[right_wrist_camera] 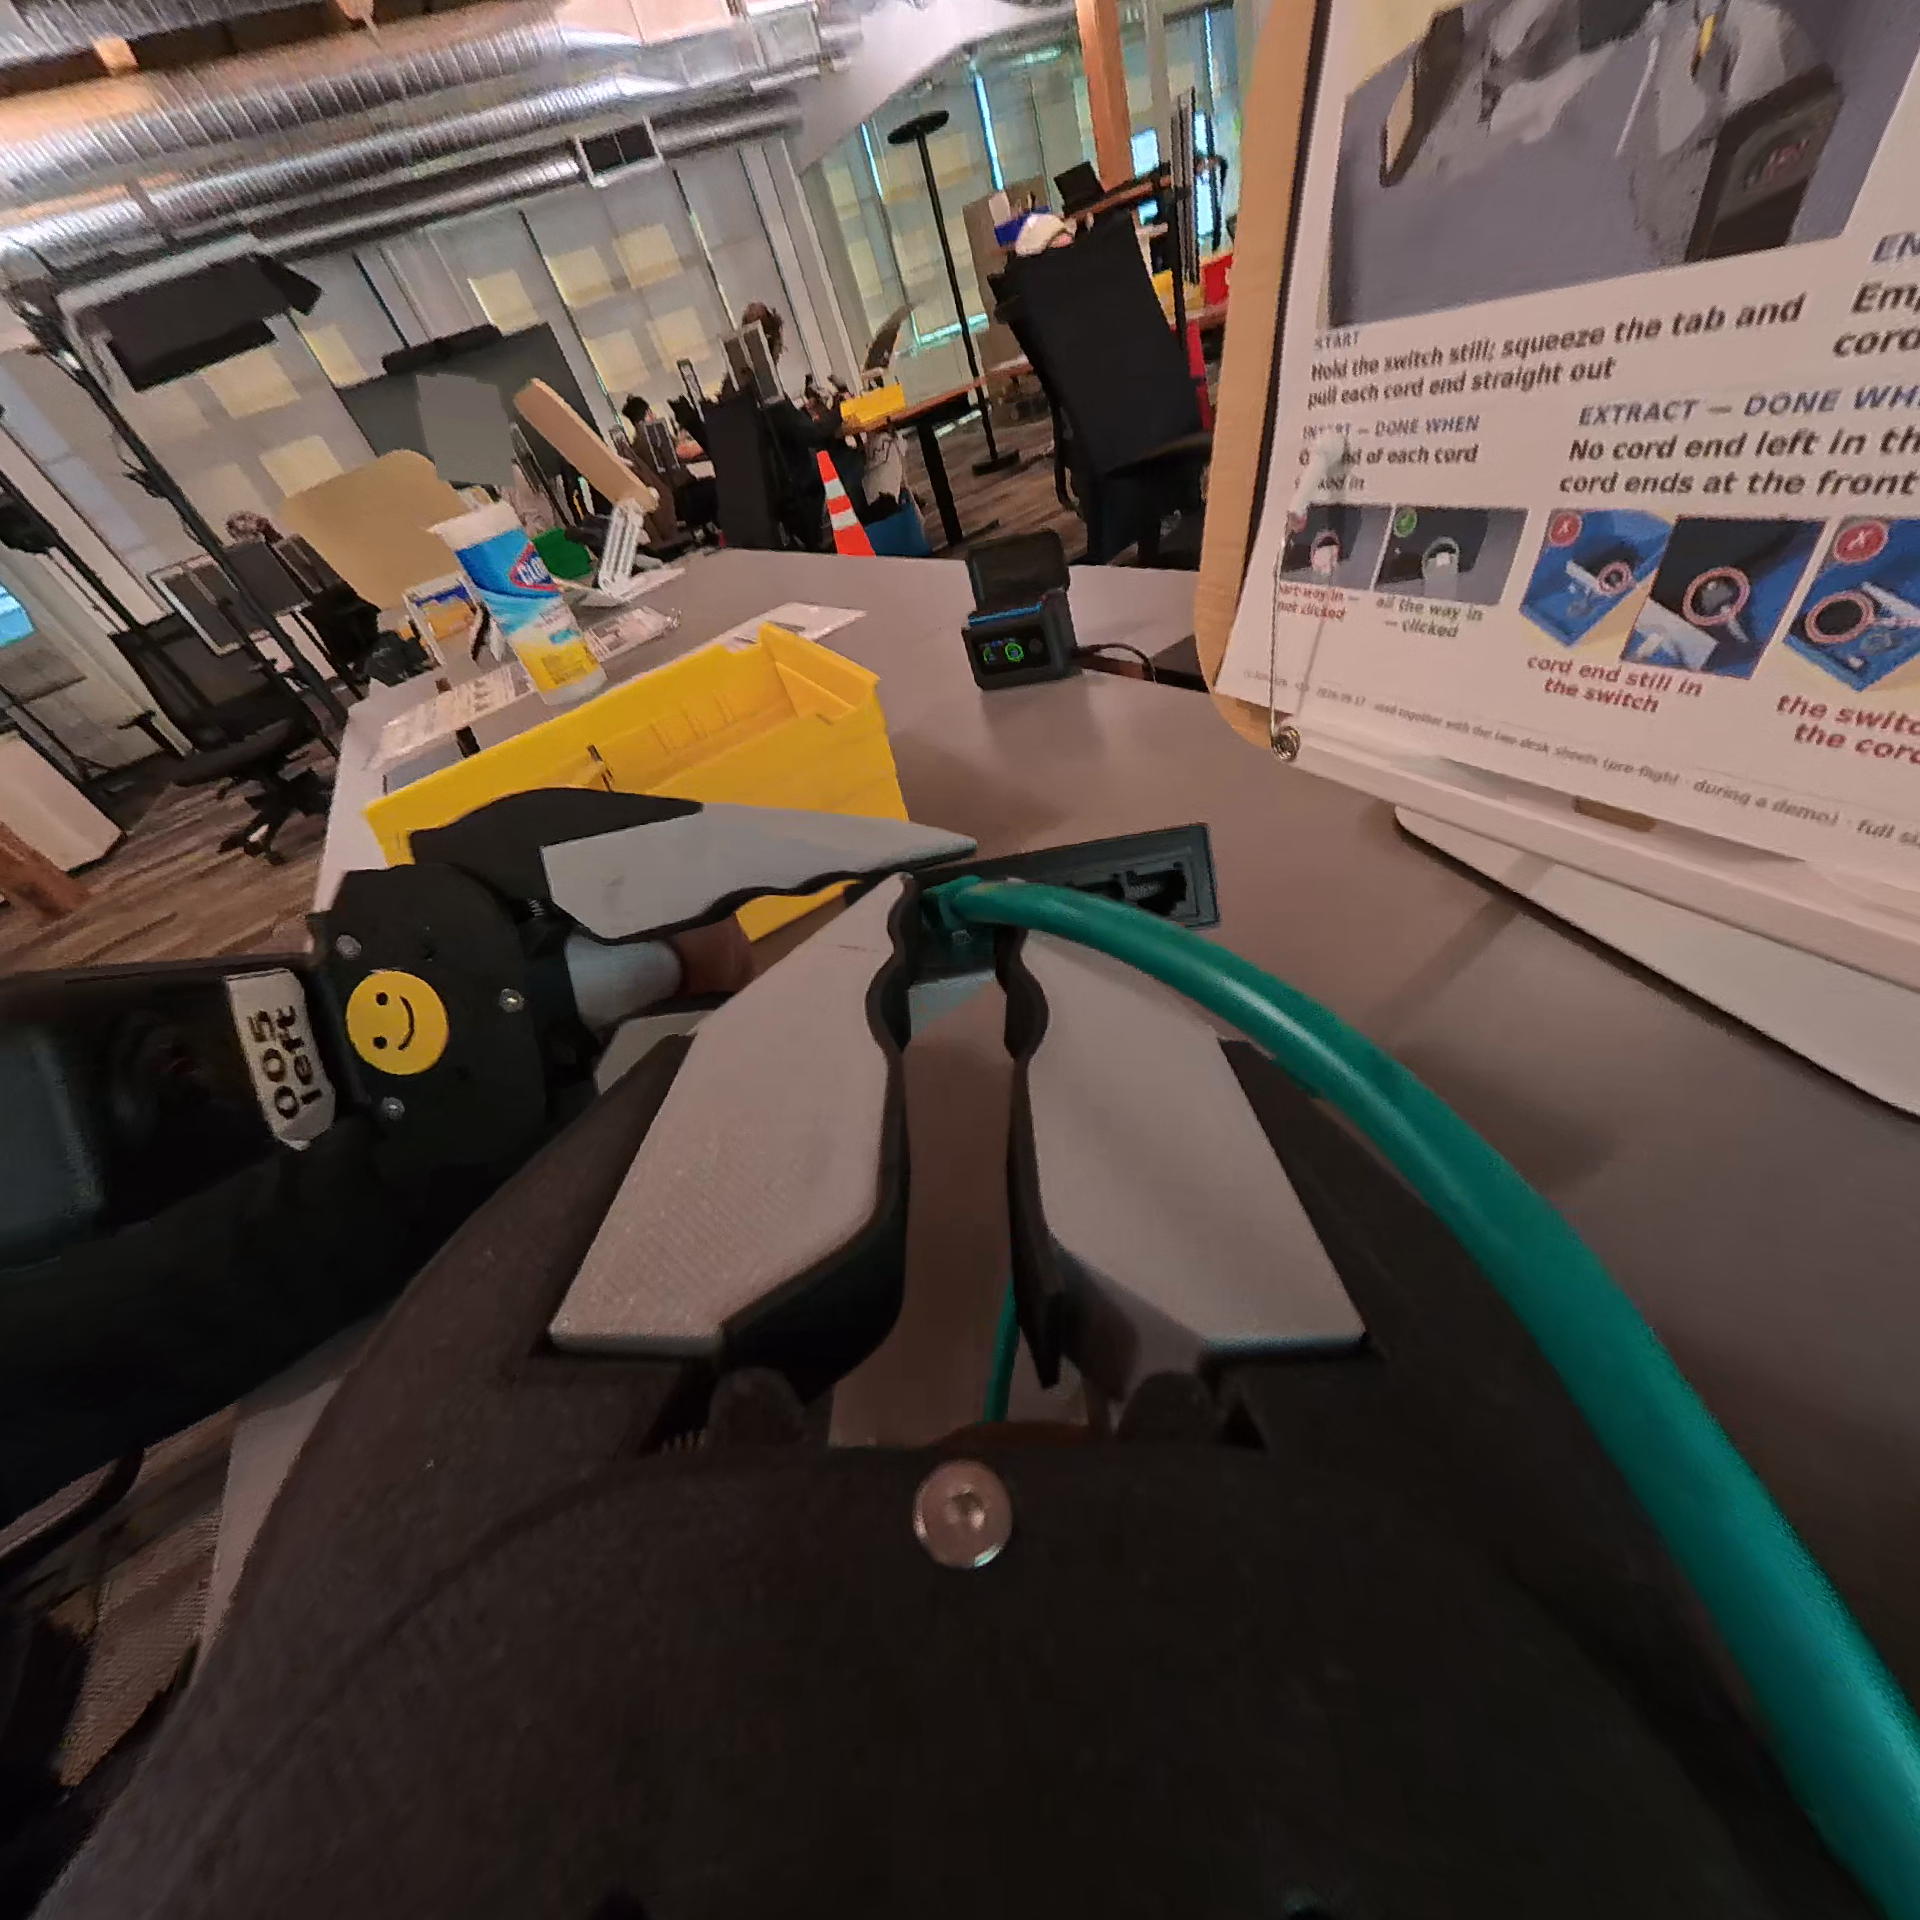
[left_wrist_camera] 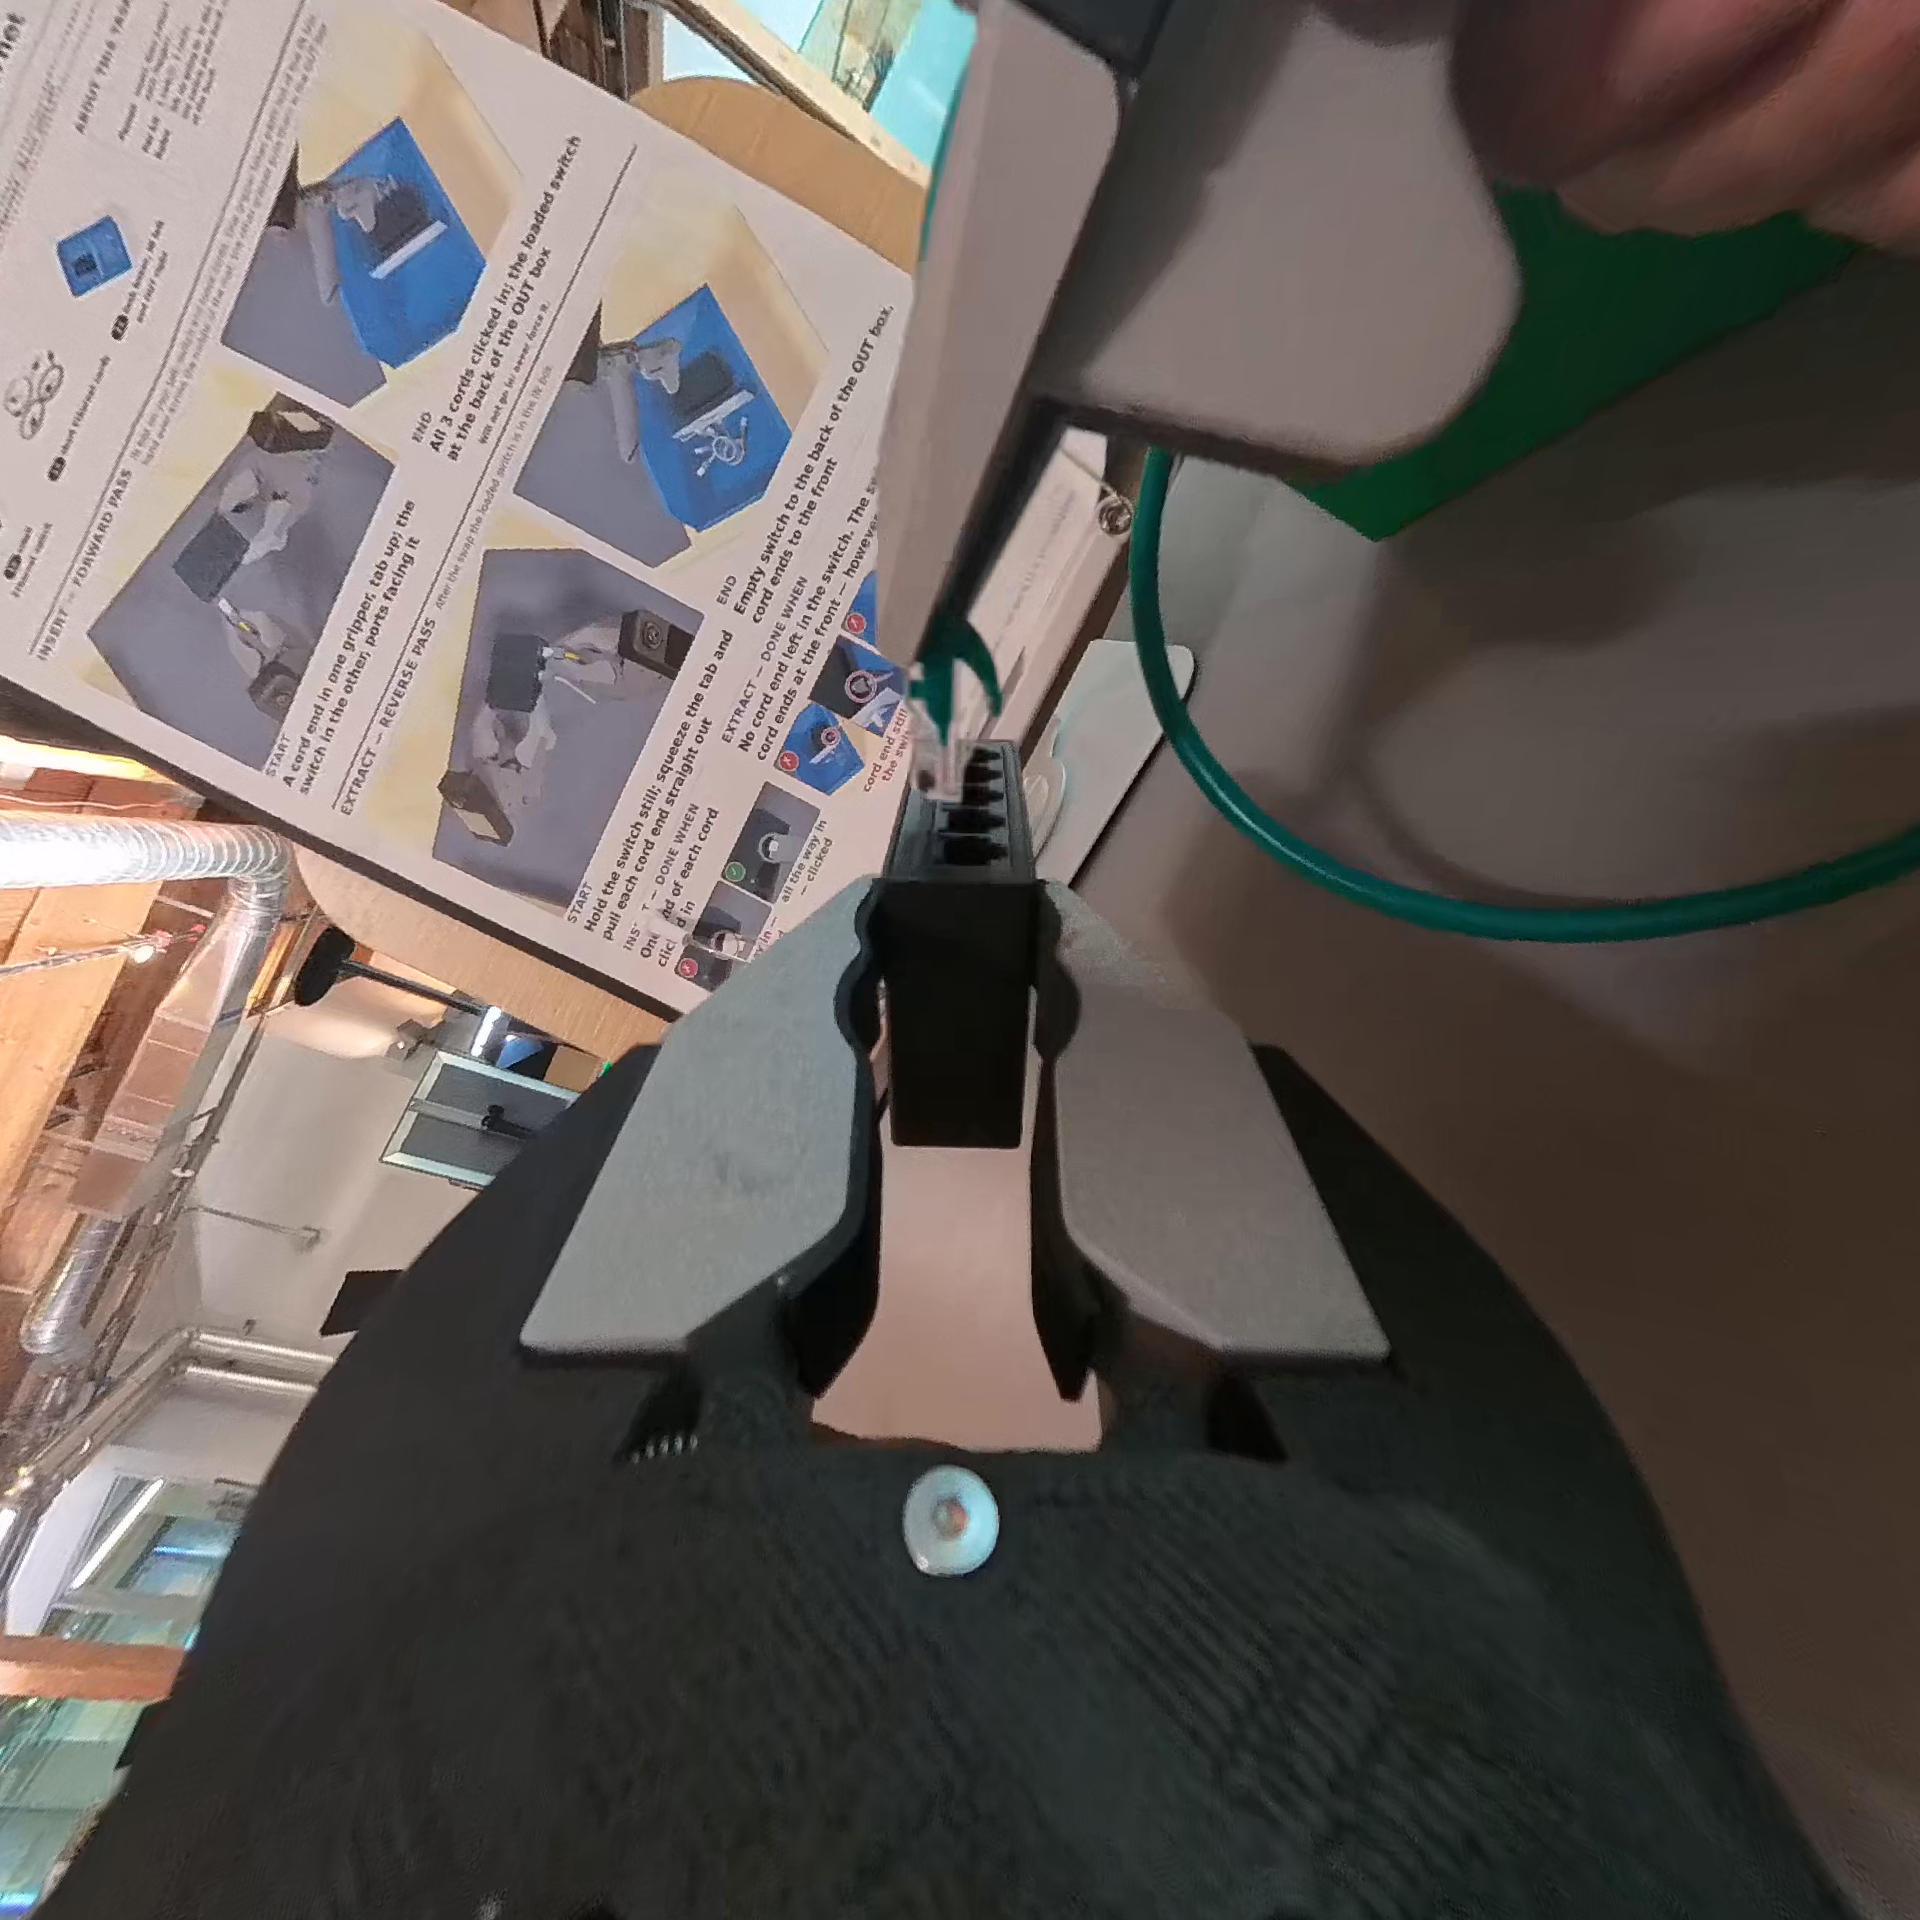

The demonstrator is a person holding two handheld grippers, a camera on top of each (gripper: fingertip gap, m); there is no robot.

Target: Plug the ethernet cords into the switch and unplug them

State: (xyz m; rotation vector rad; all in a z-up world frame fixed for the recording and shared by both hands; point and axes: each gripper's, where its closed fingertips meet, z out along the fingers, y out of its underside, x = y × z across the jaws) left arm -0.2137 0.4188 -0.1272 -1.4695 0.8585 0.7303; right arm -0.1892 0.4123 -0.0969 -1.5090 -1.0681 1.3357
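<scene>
Left gripper [left_wrist_camera: 956, 935] is clamped on the black switch [left_wrist_camera: 961, 914], one finger on each side face, port row facing away. Right gripper [left_wrist_camera: 940, 686] enters from above, pinching the green ethernet cord [left_wrist_camera: 1351, 904] by its clear plug [left_wrist_camera: 940, 743], which sits at the farthest port; seating cannot be confirmed. Cord loops right. Instruction sheet [left_wrist_camera: 416, 416] stands behind on the left.
</scene>
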